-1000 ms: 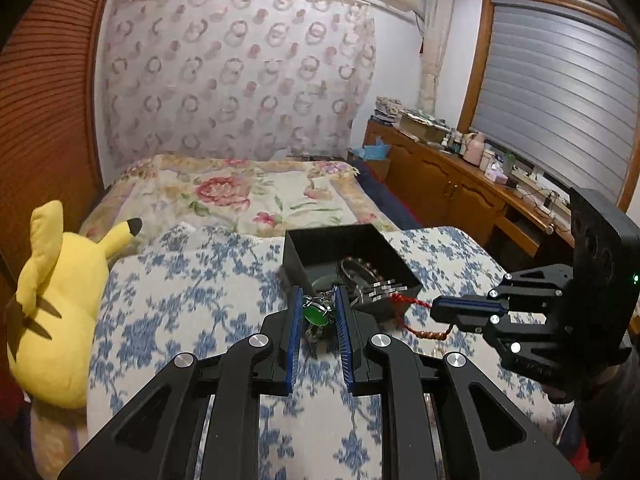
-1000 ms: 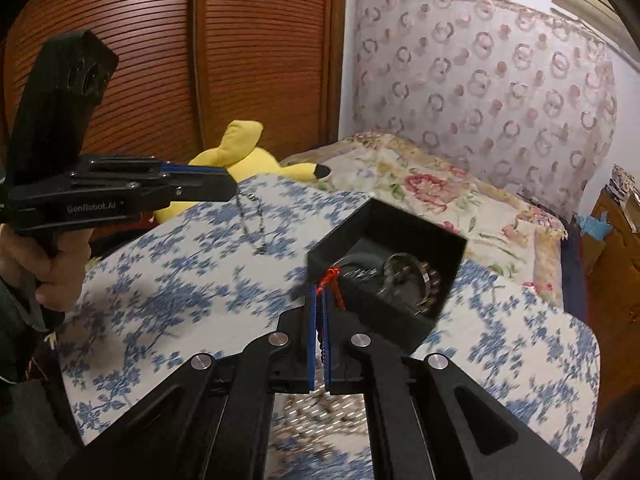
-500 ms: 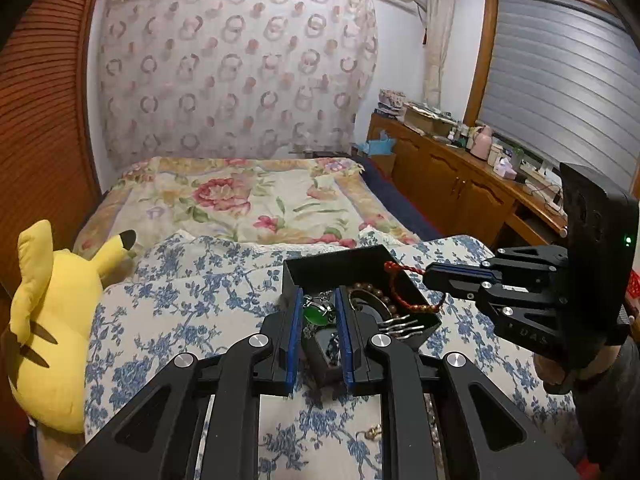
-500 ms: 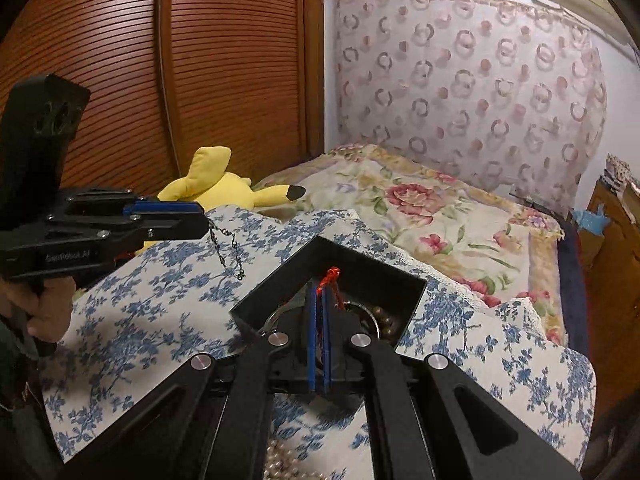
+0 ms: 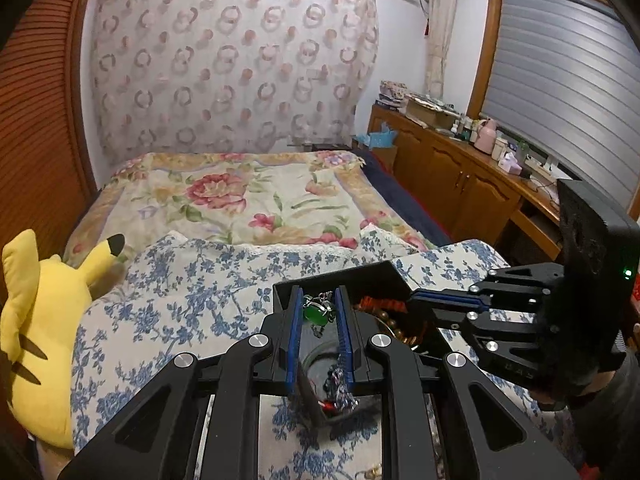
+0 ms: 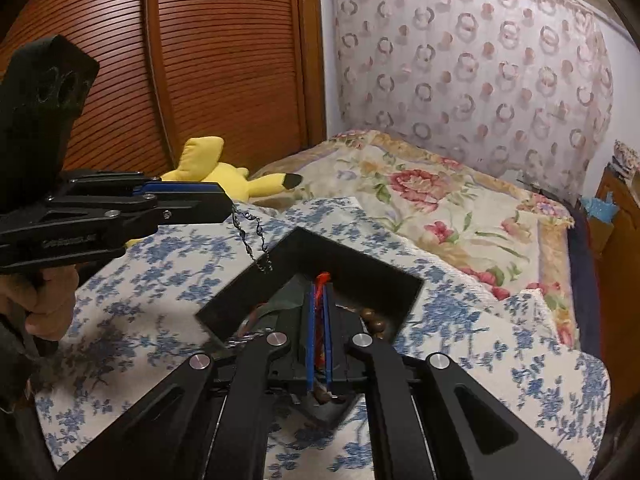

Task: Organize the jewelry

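My left tool [image 5: 318,314] pinches the green pendant necklace [image 5: 316,313] and my right tool [image 6: 319,294] is clamped on the red-corded bead bracelet [image 6: 321,280], both over the black box [image 6: 352,264]; light, limp, snaggy things, best gripped by pendant or cord.

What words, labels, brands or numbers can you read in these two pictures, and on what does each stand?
None can be read with certainty.
left gripper: raised lettering on its side arm, too blurred to read.
right gripper: faint lettering on its lower arm, too blurred to read.
bottles and boxes on the wooden cabinet: labels too small to read.
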Available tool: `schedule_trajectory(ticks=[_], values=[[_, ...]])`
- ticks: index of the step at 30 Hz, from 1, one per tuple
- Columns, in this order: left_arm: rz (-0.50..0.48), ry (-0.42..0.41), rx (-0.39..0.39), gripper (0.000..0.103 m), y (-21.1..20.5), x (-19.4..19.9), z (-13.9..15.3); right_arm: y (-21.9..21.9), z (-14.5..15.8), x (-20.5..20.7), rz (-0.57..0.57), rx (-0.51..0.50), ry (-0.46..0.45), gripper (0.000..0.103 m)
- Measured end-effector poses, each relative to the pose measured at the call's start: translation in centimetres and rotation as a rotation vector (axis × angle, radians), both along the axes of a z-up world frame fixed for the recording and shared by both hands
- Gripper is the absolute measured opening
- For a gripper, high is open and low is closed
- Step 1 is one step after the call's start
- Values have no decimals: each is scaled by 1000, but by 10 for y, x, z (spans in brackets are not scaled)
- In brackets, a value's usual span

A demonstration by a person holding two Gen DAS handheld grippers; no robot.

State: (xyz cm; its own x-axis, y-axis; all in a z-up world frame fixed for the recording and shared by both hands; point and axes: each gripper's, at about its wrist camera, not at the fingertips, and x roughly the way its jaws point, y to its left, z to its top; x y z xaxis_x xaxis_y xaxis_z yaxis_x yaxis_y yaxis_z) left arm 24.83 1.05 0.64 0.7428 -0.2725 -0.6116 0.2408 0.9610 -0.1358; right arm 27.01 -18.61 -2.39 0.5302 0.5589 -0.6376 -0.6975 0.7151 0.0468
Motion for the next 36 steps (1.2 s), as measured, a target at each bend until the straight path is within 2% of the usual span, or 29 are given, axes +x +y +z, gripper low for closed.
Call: schedule_trajectory(ticks=[23,30,36], values=[[-42,48,26,15,-23,41,-23,-32,-13,-5,-85,-32,22,5],[-34,38,22,19,-23,38,-22,-34,-13,-11,-96,-26,26,5],[-39,22,27,20,-21,15,-20,-40,-10,-27,-112,-14,22,5]])
